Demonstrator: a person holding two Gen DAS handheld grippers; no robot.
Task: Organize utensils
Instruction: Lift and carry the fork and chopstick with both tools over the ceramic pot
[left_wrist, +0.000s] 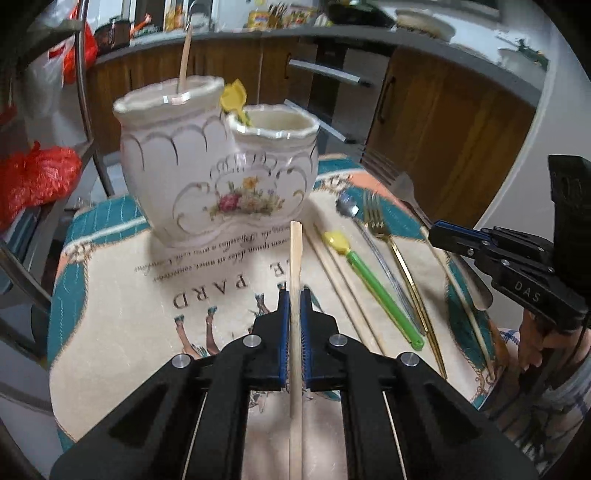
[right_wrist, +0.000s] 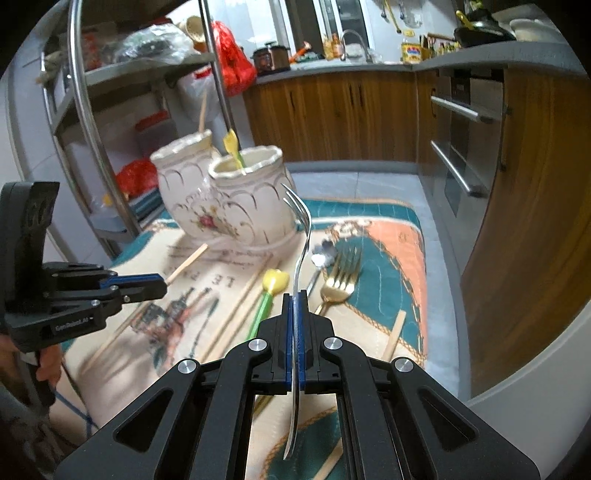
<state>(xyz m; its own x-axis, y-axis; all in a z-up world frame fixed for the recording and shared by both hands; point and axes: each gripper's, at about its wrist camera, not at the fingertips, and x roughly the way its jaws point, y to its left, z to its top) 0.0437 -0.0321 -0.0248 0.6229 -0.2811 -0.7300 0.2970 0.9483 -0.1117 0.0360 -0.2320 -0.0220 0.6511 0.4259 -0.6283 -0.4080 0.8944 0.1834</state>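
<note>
A white floral two-pot ceramic holder (left_wrist: 221, 162) stands at the far side of the printed cloth (left_wrist: 122, 295); it also shows in the right wrist view (right_wrist: 229, 199). A wooden stick (left_wrist: 183, 51) stands in its taller pot and a yellow-tipped utensil (left_wrist: 234, 99) in the shorter one. My left gripper (left_wrist: 294, 299) is shut on a wooden chopstick (left_wrist: 295, 258) above the cloth, pointing at the holder. My right gripper (right_wrist: 295, 302) is shut on a silver fork (right_wrist: 301, 236), tines up, just right of the holder.
On the cloth lie a pair of chopsticks (left_wrist: 343, 280), a green-handled yellow spoon (left_wrist: 369, 280), a small silver spoon (left_wrist: 349, 208), a gold fork (left_wrist: 384, 236) and another chopstick (right_wrist: 393, 334). A metal rack (right_wrist: 85, 103) stands left. Wooden cabinets (right_wrist: 332, 110) are behind.
</note>
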